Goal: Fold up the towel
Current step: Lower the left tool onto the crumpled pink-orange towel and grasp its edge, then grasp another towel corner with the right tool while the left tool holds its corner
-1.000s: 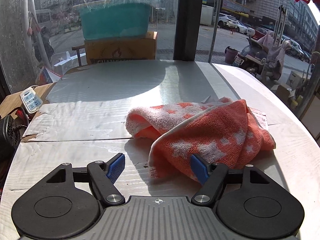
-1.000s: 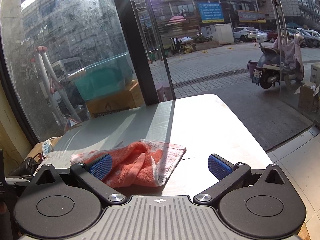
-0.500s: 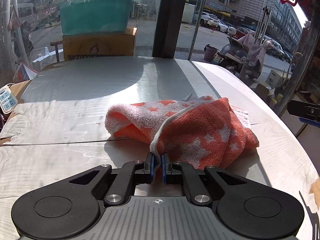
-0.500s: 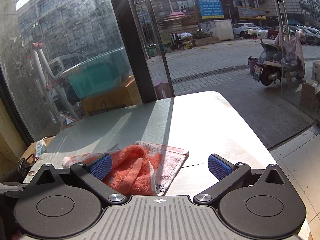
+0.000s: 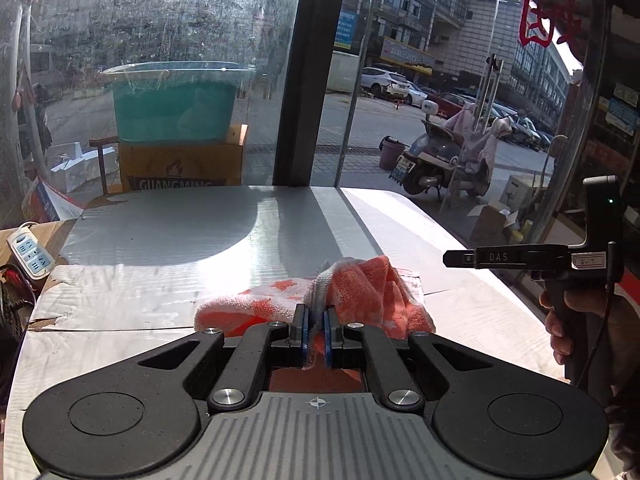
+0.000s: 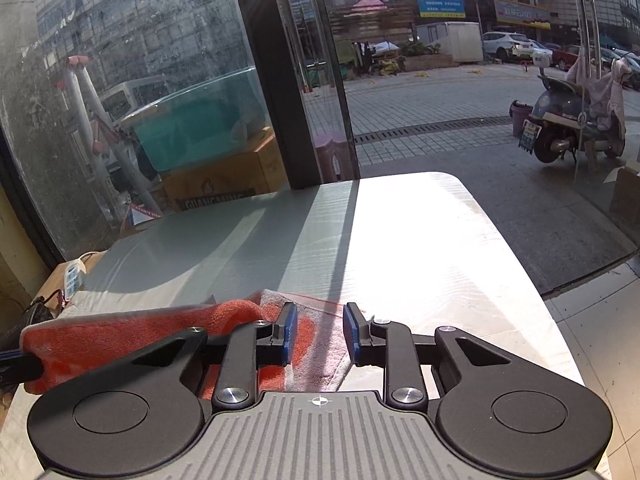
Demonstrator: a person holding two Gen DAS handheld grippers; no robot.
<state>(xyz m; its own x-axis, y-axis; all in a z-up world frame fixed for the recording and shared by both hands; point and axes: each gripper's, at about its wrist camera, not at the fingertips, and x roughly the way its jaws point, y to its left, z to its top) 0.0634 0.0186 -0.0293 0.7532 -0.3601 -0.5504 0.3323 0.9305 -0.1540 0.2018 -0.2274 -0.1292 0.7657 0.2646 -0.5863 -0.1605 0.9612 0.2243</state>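
- Left tongs (image 5: 316, 320): clamped together on a pale hem of the towel (image 5: 368, 284). The cloth rises into the pads, and the tongs' own body hides what is below.
- Right tongs (image 6: 318, 320): closing, with a gap showing between the pads. The towel's (image 6: 120, 336) pale corner lies in that gap. Whether the pads touch it I cannot tell.
- In the left view the right tongs (image 5: 452, 258) appear side-on above the worktop's right edge, in a hand (image 5: 568, 320) partly cut off by the frame.
- The towel is bunched near the worktop's (image 5: 160, 248) near edge, orange side up. Its folds hide how the layers lie.
- The far half of the worktop (image 6: 420, 240) is bare, and glare washes out its right side.
- A power strip (image 5: 30, 252) sits off the left edge.
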